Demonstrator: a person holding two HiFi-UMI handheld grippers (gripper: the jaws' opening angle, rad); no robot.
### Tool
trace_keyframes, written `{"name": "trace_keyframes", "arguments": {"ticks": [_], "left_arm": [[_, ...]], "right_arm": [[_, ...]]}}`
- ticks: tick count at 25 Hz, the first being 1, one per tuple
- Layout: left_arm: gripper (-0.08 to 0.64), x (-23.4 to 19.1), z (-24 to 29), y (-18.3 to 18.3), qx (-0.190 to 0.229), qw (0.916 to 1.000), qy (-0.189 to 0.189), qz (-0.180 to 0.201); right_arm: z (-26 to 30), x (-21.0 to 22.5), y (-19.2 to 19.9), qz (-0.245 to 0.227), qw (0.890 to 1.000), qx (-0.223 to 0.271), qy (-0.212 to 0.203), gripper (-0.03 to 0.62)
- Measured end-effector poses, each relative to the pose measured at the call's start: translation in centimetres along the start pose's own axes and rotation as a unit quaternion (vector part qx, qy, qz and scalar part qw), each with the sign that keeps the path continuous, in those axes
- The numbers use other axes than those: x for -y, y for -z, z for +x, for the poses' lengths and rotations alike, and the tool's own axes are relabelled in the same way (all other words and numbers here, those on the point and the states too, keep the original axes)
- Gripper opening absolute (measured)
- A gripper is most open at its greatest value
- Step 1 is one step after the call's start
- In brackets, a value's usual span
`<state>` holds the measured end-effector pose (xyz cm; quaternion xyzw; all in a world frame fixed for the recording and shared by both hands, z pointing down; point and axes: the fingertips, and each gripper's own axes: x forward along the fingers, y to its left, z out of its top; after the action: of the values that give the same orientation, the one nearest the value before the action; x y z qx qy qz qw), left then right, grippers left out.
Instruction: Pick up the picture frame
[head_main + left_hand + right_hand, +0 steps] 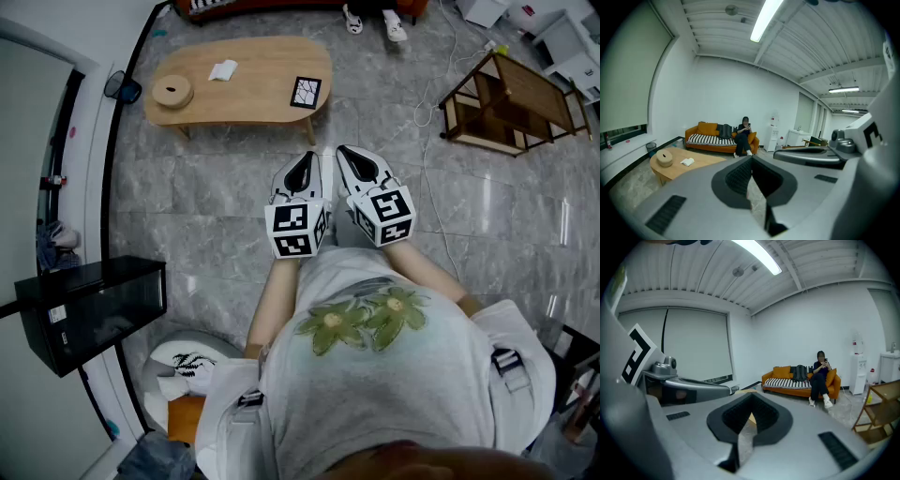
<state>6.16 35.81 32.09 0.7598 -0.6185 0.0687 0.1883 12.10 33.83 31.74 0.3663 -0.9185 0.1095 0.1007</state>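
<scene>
Task not started yet. Small black-edged picture frame (306, 92) w/ a white, dark-lined pic sits on the light wooden oval tabletop (262, 89), at its right end close to the near edge; looks flat, can't be sure. Nothing touches it. Same tabletop also carries a round wooden lidded box (172, 91) at the far-left end & a folded white paper (223, 70) btwn box and frame, both well apart from the frame. Left tongs (304, 156) & right tongs (346, 150) sit side by side just in front of the person's body, over grey stone floor (225, 187), pointing toward the tabletop but well short of it. Both gripper views show the jaws pressed together w/ nothing btwn them, so both tongs are closed & empty. Frame lies nearly straight ahead of the left tongs, slightly far of the pair. Left to do, as I judge it: basically everything. Step up to the tabletop, spread one set of jaws, bring them over a frame edge, clamp, lift clear. Flat thin frame prob. needs an edge grip or a tip-up first; the near edge of the tabletop gives the easiest way in.
</scene>
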Motion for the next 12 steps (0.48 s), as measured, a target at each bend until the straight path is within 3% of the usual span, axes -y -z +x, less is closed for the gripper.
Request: {"name": "trace_keyframes", "arguments": {"ticks": [12], "left_arm": [[0.016, -4.7, 6.8, -0.6, -0.023, 0.9996, 0.004, -0.014]], "right_arm": [[6.9, 4.9, 0.7, 0.035, 0.999, -0.014, 0.028, 0.008]]}}
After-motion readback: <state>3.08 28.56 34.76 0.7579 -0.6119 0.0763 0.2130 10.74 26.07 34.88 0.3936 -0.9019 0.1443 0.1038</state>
